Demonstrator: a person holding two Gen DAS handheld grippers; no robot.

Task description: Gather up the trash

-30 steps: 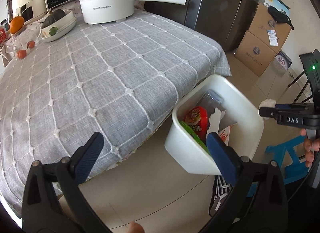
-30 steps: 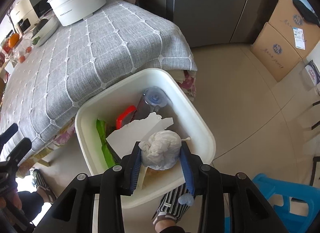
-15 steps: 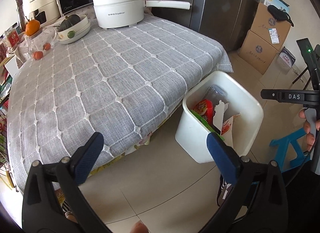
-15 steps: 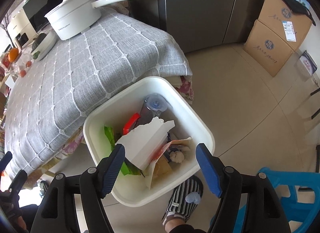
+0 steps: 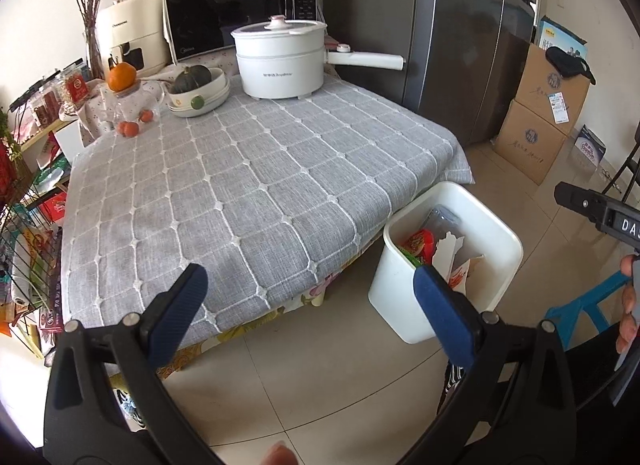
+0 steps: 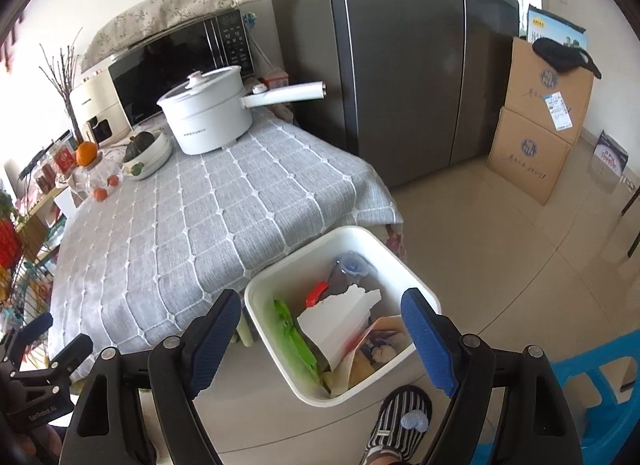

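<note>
A white trash bin [image 6: 280, 345] stands on the floor at the table's near corner; it also shows in the left wrist view [image 5: 400, 305]. It holds white torn paper [image 6: 340, 317], a green wrapper [image 6: 294, 339], a red packet [image 5: 420, 243], a clear bottle [image 6: 350, 269] and a crumpled white tissue [image 6: 380, 352]. My right gripper [image 6: 326, 339] is open and empty, raised above the bin. My left gripper [image 5: 308, 307] is open and empty, in front of the table's edge, left of the bin.
The table has a grey quilted cloth [image 5: 240, 185]. At its far end stand a white pot [image 5: 280, 61], a bowl with a squash [image 5: 196, 93], a glass jar with an orange [image 5: 128, 105] and a microwave [image 5: 240, 21]. Cardboard boxes [image 6: 536, 137], a fridge [image 6: 400, 65] and a blue stool [image 6: 592, 381] stand around.
My right gripper opened and let the crumpled tissue fall into the bin. Both grippers have pulled back and risen, so more of the table and room shows.
</note>
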